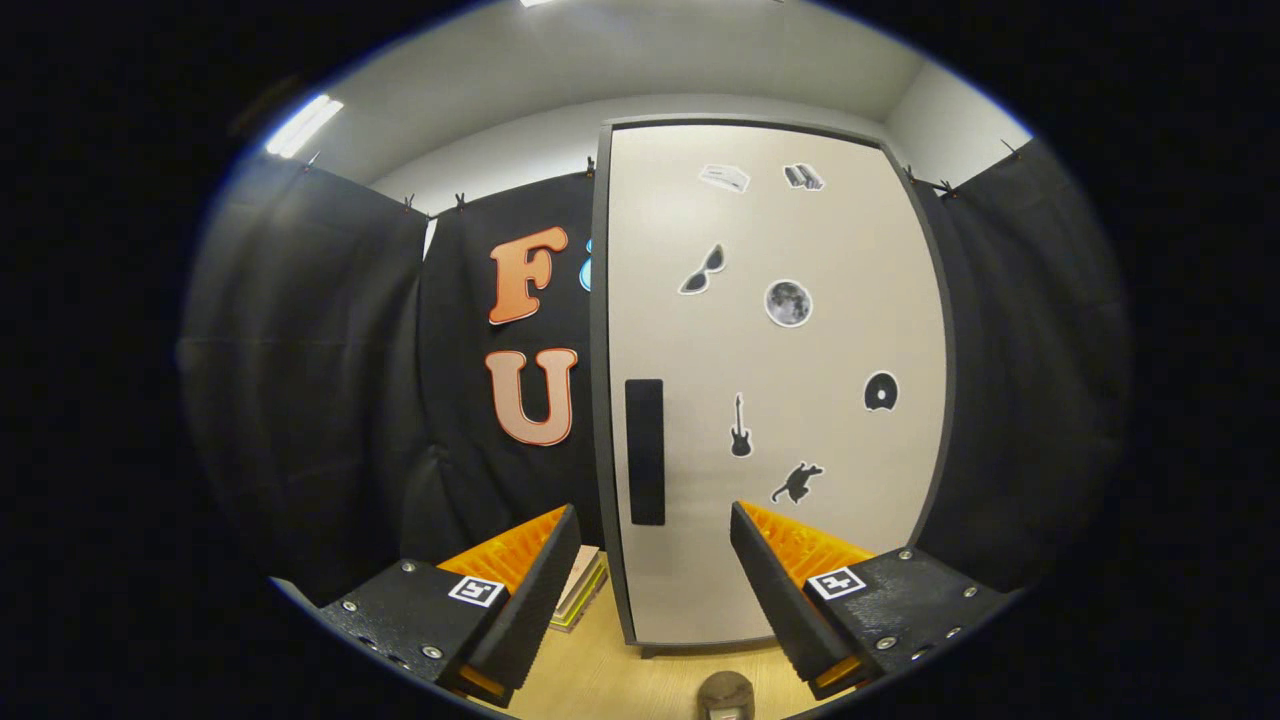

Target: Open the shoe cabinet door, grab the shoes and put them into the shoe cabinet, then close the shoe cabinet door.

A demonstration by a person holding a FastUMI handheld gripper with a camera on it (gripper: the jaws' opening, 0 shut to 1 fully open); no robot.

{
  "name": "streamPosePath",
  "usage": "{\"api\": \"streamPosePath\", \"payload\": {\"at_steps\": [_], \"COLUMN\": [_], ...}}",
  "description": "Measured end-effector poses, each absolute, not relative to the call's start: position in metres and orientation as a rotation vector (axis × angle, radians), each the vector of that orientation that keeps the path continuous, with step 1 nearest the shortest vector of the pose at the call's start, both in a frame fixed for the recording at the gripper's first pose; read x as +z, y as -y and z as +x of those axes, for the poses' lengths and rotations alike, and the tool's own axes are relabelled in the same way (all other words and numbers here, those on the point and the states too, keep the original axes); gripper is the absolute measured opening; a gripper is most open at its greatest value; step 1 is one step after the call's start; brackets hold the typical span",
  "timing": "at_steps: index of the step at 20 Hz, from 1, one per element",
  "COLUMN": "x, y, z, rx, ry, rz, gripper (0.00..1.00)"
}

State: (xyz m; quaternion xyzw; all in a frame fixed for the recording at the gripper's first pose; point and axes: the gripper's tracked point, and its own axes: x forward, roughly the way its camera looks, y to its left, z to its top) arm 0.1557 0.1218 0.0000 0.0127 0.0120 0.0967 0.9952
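- Two black gripper fingers point(520, 590) with orange ribbed inner pads, spread wide apart around bare air, nothing pinched; gripper point(655, 590) aimed at the lower part of the cabinet door.
- Tall pale beige shoe cabinet door point(850, 300) with dark grey edging, shut flat against its frame, straight ahead and beyond the fingers.
- Long black upright rectangular handle point(645, 452) set near the door's left edge, just above the gap between the fingers, apart from both.
- Several small black-and-white stickers scattered across the door to the right of the handle: sunglasses point(703, 270), round moon point(788, 303), guitar point(740, 427), leaping cat point(796, 483), arched shape point(881, 391), two more near the door's top.
- Light wooden floor point(610, 680) below the door, running back toward the fingers.
- Small rounded brownish-grey object point(726, 695) on the floor in front of the door, low between the fingers; possibly the toe of a shoe, too little showing to tell.
- Flat stack of thin coloured items point(582, 592), perhaps books, on the floor just left of the door's bottom corner, partly behind the left finger.
- Black cloth wall point(330, 400) hanging on either side of the door, clipped along its upper edge.
- White ceiling point(640, 60) above the door, with a bright strip light point(302, 125) well to the left.
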Motion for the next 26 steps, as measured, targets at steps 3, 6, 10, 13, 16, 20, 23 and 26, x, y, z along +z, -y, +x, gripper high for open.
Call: {"api": "streamPosePath", "payload": {"at_steps": [3,6,10,13,16,20,23,26], "x": [0.004,0.001,-0.004,-0.002,-0.005,-0.009,-0.010,-0.012], "y": [-0.134,-0.140,-0.148,-0.149,-0.147,-0.146,-0.144,-0.142], "z": [0.190,0.221,0.246,0.259,0.269,0.275,0.273,0.270], "rx": [0.199,0.193,0.205,0.192,0.172,0.145,0.142,0.135], "ry": [-0.004,-0.016,-0.031,-0.015,-0.023,-0.036,-0.040,-0.064], "rz": [0.028,0.041,0.052,0.053,0.035,0.043,0.044,0.059], "gripper": [0.95,0.95,0.95,0.88,0.74,0.41,0.36,0.30]}}
